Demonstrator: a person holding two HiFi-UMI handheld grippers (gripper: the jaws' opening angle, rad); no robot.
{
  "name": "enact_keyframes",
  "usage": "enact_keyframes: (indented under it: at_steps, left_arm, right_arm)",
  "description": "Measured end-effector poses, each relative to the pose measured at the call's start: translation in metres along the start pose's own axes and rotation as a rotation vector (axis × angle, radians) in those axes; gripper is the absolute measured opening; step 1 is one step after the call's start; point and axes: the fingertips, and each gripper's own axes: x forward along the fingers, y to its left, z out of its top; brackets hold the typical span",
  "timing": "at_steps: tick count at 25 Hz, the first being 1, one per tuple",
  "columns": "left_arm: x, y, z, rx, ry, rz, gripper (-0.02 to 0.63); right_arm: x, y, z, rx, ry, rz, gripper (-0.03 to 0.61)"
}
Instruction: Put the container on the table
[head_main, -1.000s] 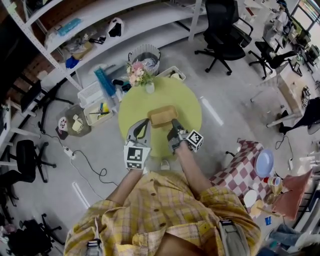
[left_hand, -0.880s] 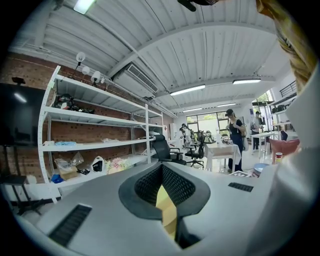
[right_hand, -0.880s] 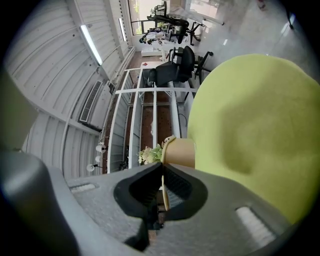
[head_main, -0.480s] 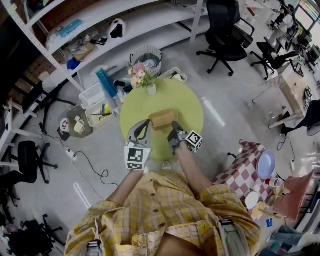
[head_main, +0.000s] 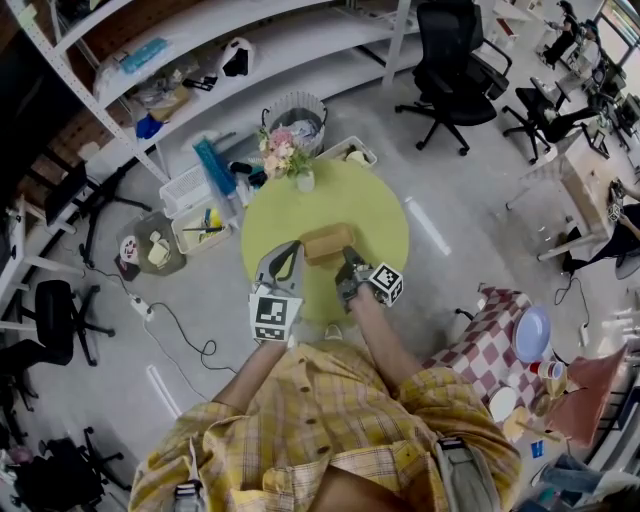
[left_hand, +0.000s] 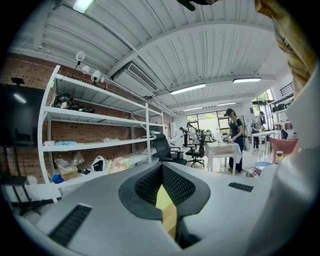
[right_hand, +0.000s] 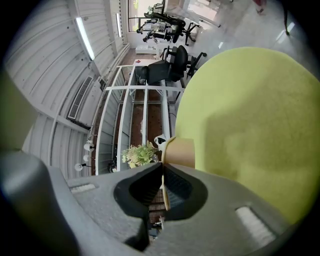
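A tan rectangular container (head_main: 327, 243) hangs low over the round yellow-green table (head_main: 375, 205), near its front edge. My left gripper (head_main: 293, 251) is shut on the container's left end; in the left gripper view a tan strip of its rim (left_hand: 168, 212) shows between the pads. At the container's right end my right gripper (head_main: 349, 260) is shut on the thin rim (right_hand: 164, 192). The container's rounded corner (right_hand: 179, 152) sticks out past those jaws, with the table top (right_hand: 250, 125) beside it. Whether the container touches the table I cannot tell.
A vase of flowers (head_main: 283, 150) stands at the table's far edge. Behind it are a wire basket (head_main: 292, 112), floor bins (head_main: 195, 215) and long shelves (head_main: 200, 55). Office chairs (head_main: 455, 70) stand at the far right; a checkered stool (head_main: 480, 335) is at my right.
The container and my right gripper have sunk a little toward the table top. The left gripper has hardly moved, and both grips are unchanged.
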Motion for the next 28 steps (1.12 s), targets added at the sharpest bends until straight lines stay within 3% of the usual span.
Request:
enact_keyframes:
  at_steps: [28]
  left_arm:
    - [0.012, 0.010, -0.026, -0.047, 0.042, -0.012, 0.003]
  right_arm:
    - [0.034, -0.050, 0.010, -0.006, -0.006, -0.137, 0.009]
